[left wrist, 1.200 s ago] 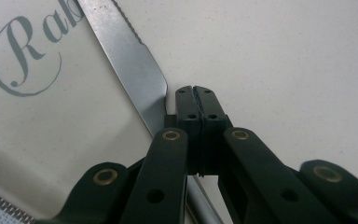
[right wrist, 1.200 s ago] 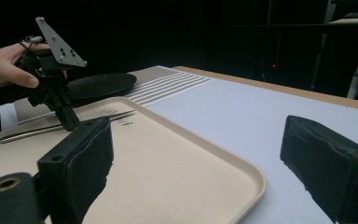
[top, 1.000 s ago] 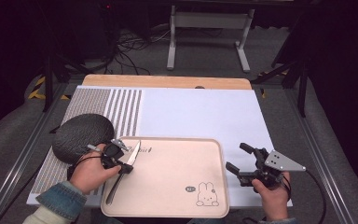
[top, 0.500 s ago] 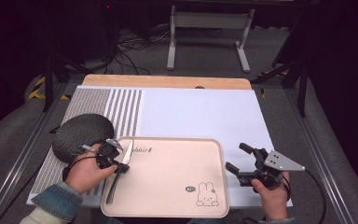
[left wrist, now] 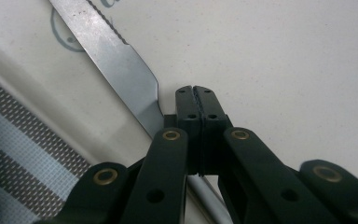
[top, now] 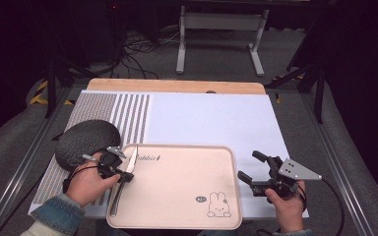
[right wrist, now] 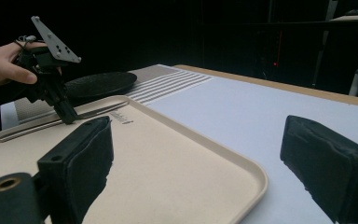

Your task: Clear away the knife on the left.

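A table knife (top: pixel 131 158) lies along the left side of a beige tray (top: pixel 177 191) that has a rabbit printed in one corner. My left gripper (top: pixel 124 176) points down at the tray, jaws shut with nothing between them. In the left gripper view its tips (left wrist: pixel 196 88) sit just right of the knife blade (left wrist: pixel 116 60), and the handle runs beneath the jaws. My right gripper (top: pixel 250 166) hovers off the tray's right edge, jaws wide open and empty. The right gripper view looks across the tray (right wrist: pixel 177 140) to the left gripper (right wrist: pixel 69 119) and the knife (right wrist: pixel 51 122).
A dark round woven mat (top: pixel 86 140) lies left of the tray's far corner. A white sheet (top: pixel 206 118) with a striped band (top: pixel 128 113) covers the table. Beyond the table are a metal stand (top: pixel 221 29) and cables on the floor.
My left gripper has shifted a little to the left, and the knife's blade tip has swung slightly left with it. The right gripper has stayed put.
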A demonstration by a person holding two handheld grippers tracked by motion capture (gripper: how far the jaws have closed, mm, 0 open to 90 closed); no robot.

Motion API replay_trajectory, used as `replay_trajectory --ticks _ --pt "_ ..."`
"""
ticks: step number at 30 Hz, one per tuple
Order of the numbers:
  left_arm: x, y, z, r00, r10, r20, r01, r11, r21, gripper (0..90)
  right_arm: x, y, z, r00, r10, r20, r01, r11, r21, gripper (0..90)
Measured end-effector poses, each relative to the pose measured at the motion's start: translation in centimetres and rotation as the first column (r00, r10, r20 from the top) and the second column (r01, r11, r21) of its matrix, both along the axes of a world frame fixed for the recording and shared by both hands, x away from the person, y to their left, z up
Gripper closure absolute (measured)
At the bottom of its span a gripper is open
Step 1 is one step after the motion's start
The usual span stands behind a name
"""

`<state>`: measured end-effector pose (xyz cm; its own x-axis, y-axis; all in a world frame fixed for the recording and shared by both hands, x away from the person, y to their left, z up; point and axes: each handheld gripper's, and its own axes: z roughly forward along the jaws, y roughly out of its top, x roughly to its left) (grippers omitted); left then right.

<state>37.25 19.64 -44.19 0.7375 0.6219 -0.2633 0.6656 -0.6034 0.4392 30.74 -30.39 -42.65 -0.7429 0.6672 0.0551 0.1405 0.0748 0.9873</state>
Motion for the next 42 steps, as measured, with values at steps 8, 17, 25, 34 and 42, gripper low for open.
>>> replay_trajectory --ticks 8,17,25,34,42 --pt "0.0 0.6 0.0 0.9996 0.028 0.009 -0.028 0.9996 0.009 90.0 0.0 0.0 0.0 1.0000 0.003 -0.001 -0.003 1.000 0.000 10.2" --pt "-0.3 0.6 0.2 0.9975 0.070 0.004 -0.070 0.9975 0.013 90.0 0.0 0.1 0.0 1.0000 0.003 0.000 -0.003 1.000 -0.003 10.2" --pt "-0.3 0.7 0.3 0.9974 0.071 0.015 -0.071 0.9972 0.025 90.0 0.0 0.1 0.0 1.0000 0.003 0.000 -0.003 1.000 -0.004 10.2" --pt "-0.6 0.5 1.1 0.9943 0.057 0.090 -0.051 0.9961 -0.072 59.2 0.0 0.1 -0.1 1.0000 0.001 -0.001 -0.001 1.000 -0.003 10.2" --pt "-0.6 1.0 1.7 0.9590 0.019 0.283 0.013 0.9938 -0.111 18.3 0.2 0.2 -0.1 1.0000 0.002 -0.001 -0.002 1.000 -0.007 10.2"
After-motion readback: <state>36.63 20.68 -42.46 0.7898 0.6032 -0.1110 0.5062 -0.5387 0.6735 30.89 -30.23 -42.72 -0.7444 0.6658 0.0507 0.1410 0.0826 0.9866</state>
